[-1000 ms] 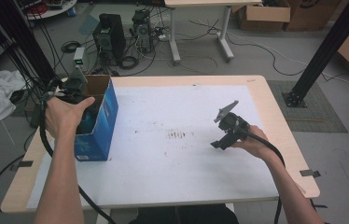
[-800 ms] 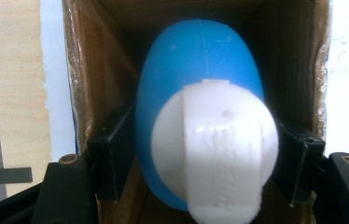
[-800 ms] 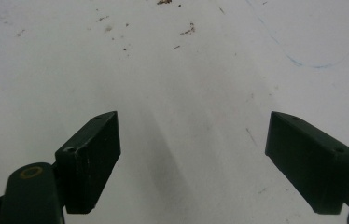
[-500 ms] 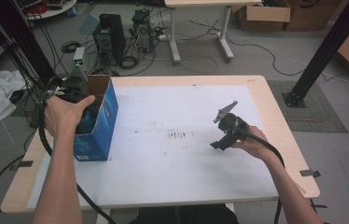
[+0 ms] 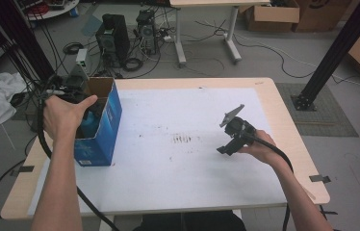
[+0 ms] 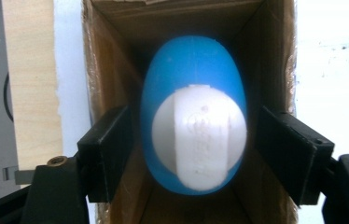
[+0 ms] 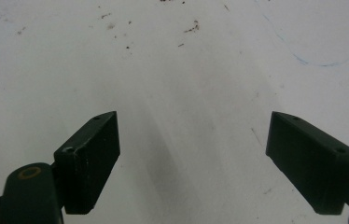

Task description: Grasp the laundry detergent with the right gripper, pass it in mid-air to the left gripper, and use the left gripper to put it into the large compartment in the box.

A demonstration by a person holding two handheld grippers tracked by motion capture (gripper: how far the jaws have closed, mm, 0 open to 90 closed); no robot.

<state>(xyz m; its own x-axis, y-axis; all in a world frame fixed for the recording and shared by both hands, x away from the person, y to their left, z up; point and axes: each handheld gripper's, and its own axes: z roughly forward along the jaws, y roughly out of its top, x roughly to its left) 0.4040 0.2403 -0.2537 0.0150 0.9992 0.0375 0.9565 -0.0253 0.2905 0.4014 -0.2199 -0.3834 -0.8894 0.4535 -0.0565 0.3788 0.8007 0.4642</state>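
Between the spread jaws of the left gripper (image 6: 196,154), at the centre of the left gripper view: a blue bottle (image 6: 193,74) with a white cap (image 6: 199,135), standing inside an open blue cardboard box (image 5: 102,126). Jaws just been opening, a thin gap showing on both sides of the bottle, pads not pressing. Box parked at the left of the high view, near the bench (image 5: 178,178) edge, the left hand (image 5: 65,115) hovering over its mouth. Over at centre right, the right gripper (image 5: 226,147) held low over the bare white bench top, jaws wide apart and pinching nothing.

Likely risks: bottle tipping against the box wall if a pad drags on it during withdrawal; box sliding toward the nearby bench edge if a jaw catches the cardboard rim.

Raised lettering moulded into the cap, too blurred to read. No legible brand on the box from these angles.
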